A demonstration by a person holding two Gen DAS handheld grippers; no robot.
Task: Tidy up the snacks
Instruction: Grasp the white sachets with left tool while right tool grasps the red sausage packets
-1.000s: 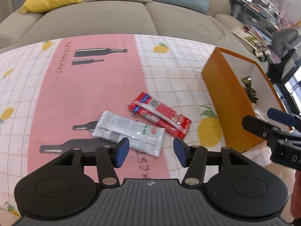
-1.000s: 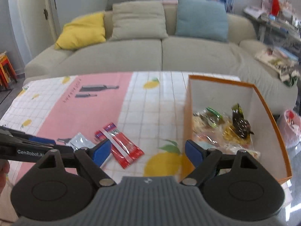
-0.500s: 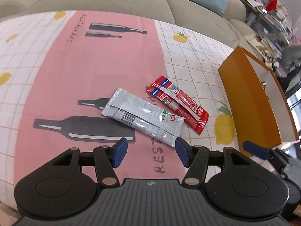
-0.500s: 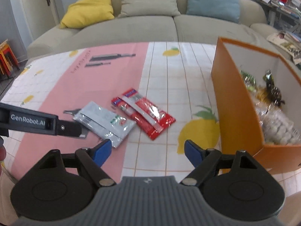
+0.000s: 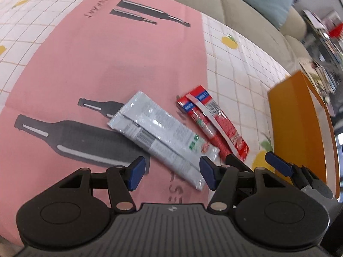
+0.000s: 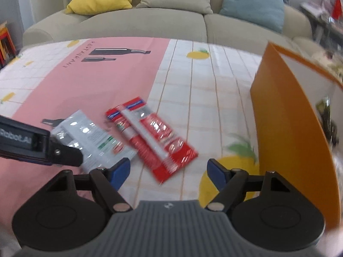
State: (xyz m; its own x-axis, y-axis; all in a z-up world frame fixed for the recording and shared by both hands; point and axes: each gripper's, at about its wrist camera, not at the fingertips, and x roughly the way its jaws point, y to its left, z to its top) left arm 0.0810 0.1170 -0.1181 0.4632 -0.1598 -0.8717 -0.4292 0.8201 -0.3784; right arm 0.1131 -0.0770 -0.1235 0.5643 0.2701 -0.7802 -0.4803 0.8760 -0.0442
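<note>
A silver snack packet (image 5: 163,132) and a red snack packet (image 5: 212,124) lie side by side on the pink and white tablecloth. My left gripper (image 5: 171,172) is open, low over the near end of the silver packet. My right gripper (image 6: 169,171) is open and empty just before the red packet (image 6: 152,137), with the silver packet (image 6: 94,137) to its left. An orange box (image 6: 285,128) with snacks inside stands at the right. The right gripper's fingers (image 5: 278,165) show in the left wrist view.
The tablecloth (image 6: 120,81) has bottle and lemon prints. A beige sofa (image 6: 163,21) with yellow, beige and blue cushions runs behind the table. A cluttered shelf (image 5: 323,36) stands at the far right.
Both grippers have moved forward and down toward the two packets. The right gripper has swung left, away from the box. The packets have not moved.
</note>
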